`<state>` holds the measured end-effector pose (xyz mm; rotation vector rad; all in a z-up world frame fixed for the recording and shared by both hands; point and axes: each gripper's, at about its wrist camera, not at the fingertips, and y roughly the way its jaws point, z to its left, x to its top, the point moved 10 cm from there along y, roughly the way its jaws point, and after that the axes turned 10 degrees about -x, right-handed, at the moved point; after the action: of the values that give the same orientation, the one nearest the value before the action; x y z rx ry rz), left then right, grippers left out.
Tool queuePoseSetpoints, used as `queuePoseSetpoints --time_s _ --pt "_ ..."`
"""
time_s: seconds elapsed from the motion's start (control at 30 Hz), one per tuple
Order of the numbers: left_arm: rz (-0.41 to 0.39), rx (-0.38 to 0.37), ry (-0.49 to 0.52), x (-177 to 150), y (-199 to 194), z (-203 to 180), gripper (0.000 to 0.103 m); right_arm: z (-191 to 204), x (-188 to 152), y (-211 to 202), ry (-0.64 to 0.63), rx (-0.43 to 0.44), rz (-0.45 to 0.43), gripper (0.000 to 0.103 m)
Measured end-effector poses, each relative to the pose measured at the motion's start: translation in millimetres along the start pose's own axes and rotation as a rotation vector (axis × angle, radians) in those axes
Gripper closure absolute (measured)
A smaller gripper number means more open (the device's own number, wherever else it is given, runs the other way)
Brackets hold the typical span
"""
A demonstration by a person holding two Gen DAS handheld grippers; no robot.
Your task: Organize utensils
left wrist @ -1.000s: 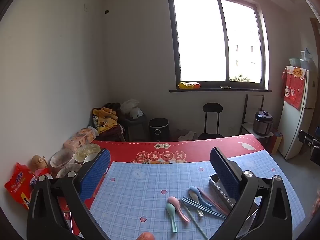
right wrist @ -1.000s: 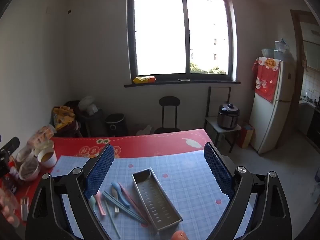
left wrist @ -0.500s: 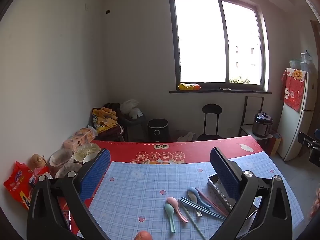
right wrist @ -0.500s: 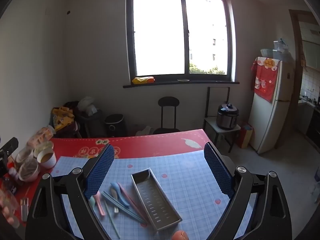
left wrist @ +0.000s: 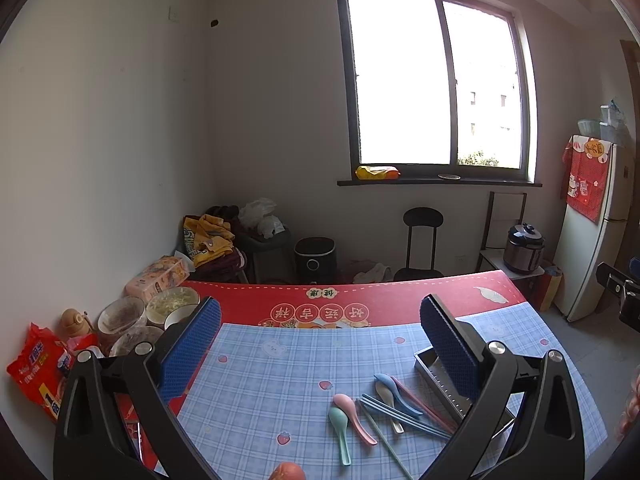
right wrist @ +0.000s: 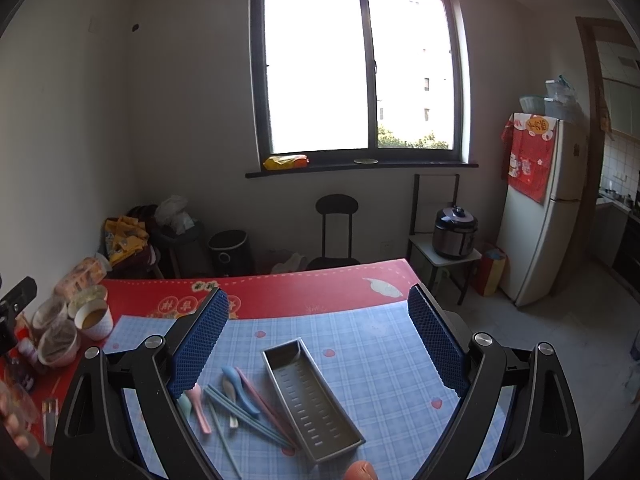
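Observation:
An empty perforated metal tray [right wrist: 312, 396] lies on the blue checked mat [right wrist: 380, 344]. Left of it sits a loose pile of utensils: a blue spoon [right wrist: 236, 384], a pink spoon [right wrist: 200, 404], a green spoon [left wrist: 340, 428], pink chopsticks [right wrist: 264, 400] and blue chopsticks [right wrist: 244, 412]. In the left wrist view the tray [left wrist: 444, 384] is partly hidden behind the right finger. Both the left gripper [left wrist: 320, 328] and the right gripper [right wrist: 318, 316] hang open above the table, holding nothing, well above the utensils.
Bowls and cups of food [right wrist: 76, 320] and snack packets [left wrist: 40, 368] crowd the table's left edge on the red tablecloth [left wrist: 360, 292]. Beyond the table stand a black chair [right wrist: 336, 228], a rice cooker [right wrist: 456, 232] and a fridge [right wrist: 548, 208].
Both grippers have risen or tilted slightly; the views shift a little. The utensils and tray have not moved.

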<state>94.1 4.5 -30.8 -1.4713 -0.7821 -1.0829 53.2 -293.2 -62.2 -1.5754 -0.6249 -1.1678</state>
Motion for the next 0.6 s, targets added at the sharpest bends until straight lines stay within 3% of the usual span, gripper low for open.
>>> queuePoseSetpoints --time_s 0.6 --pt "0.007 -0.002 -0.001 -3.1 2.0 -0.1 0.005 -1.3 -3.1 4.2 0.006 0.0 0.004 0.015"
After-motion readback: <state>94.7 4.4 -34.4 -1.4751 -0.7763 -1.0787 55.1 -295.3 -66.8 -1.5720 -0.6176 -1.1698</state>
